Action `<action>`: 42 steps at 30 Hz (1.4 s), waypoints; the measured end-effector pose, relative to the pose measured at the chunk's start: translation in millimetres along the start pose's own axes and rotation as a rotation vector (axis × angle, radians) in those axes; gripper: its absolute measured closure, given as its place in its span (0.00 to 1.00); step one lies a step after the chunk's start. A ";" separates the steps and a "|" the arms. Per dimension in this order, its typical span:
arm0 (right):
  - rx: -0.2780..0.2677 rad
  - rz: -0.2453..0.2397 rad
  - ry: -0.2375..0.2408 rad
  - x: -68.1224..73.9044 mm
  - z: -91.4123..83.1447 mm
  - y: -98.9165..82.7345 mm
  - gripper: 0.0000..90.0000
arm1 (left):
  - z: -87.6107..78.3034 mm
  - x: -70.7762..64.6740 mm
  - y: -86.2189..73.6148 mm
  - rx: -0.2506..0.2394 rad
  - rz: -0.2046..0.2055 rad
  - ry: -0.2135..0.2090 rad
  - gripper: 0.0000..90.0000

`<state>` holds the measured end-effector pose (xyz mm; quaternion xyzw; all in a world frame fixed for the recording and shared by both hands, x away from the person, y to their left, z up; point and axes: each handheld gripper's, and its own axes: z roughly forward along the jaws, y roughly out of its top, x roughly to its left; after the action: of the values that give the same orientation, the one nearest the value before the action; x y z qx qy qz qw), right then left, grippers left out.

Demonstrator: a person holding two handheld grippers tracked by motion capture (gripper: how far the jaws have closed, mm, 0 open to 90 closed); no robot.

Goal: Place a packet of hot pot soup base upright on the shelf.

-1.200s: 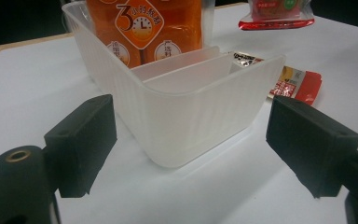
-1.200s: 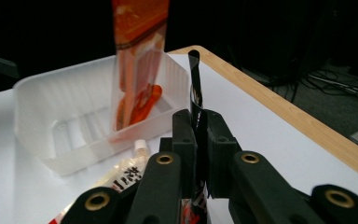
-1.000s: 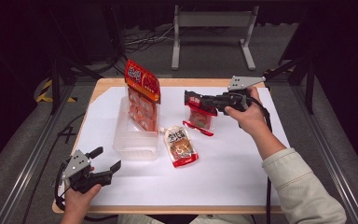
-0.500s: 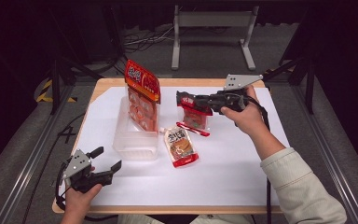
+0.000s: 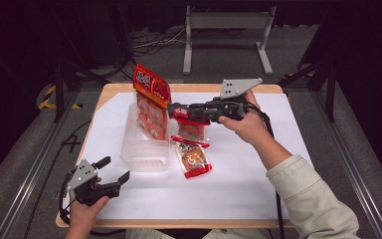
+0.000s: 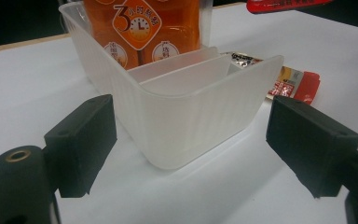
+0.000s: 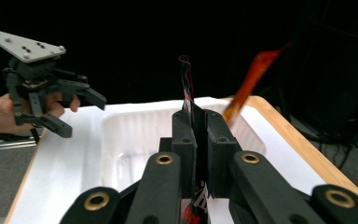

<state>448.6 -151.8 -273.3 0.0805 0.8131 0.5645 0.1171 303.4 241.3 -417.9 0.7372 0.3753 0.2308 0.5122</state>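
A translucent plastic bin (image 5: 144,152) stands left of centre on the white sheet, with a tall red-orange packet (image 5: 151,92) upright at its far end. My right gripper (image 5: 175,109) is shut on the top edge of a small red packet (image 5: 190,127), which hangs just right of the bin's far end. In the right gripper view the jaws pinch that thin packet edge (image 7: 189,100) above the bin (image 7: 130,135). A second small packet (image 5: 193,159) lies flat beside the bin. My left gripper (image 5: 113,171) rests open at the front left, its jaws facing the bin's near corner (image 6: 191,116).
White paper (image 5: 278,149) covers the wooden table, whose edge (image 5: 189,224) shows at the front. A metal stand (image 5: 226,30) and cables lie on the floor beyond. The left gripper (image 7: 51,105) shows at the left of the right gripper view.
My right gripper has carried the hanging red packet leftward and a little up, closer to the bin's far end. The left gripper has stayed put.
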 end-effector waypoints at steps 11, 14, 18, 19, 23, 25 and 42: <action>0.005 -0.051 0.048 9.0 25.0 11.9 0.94 | -0.5 0.1 0.1 -0.002 0.001 -0.002 0.19; 0.013 -0.044 0.060 9.0 30.9 12.8 0.93 | -0.5 0.2 0.1 -0.001 0.001 0.001 0.19; 0.019 -0.050 0.064 7.9 38.0 13.4 0.93 | -0.2 0.6 0.0 -0.005 0.001 -0.002 0.19; 0.019 -0.050 0.064 7.9 38.0 13.4 0.93 | -0.2 0.6 0.0 -0.005 0.001 -0.002 0.19; 0.032 -0.062 0.075 6.3 45.9 13.4 0.93 | -0.5 0.7 0.0 -0.005 0.000 -0.003 0.19; 0.038 -0.060 0.078 3.9 49.2 12.3 0.93 | -0.9 0.7 0.0 -0.006 -0.001 -0.003 0.19; 0.090 -0.076 0.069 0.6 68.8 6.0 0.93 | -1.4 0.8 -0.4 -0.008 -0.007 -0.006 0.19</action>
<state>467.4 -87.6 -290.8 0.0352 0.8438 0.5248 0.1068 302.7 242.8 -417.8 0.7345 0.3756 0.2283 0.5170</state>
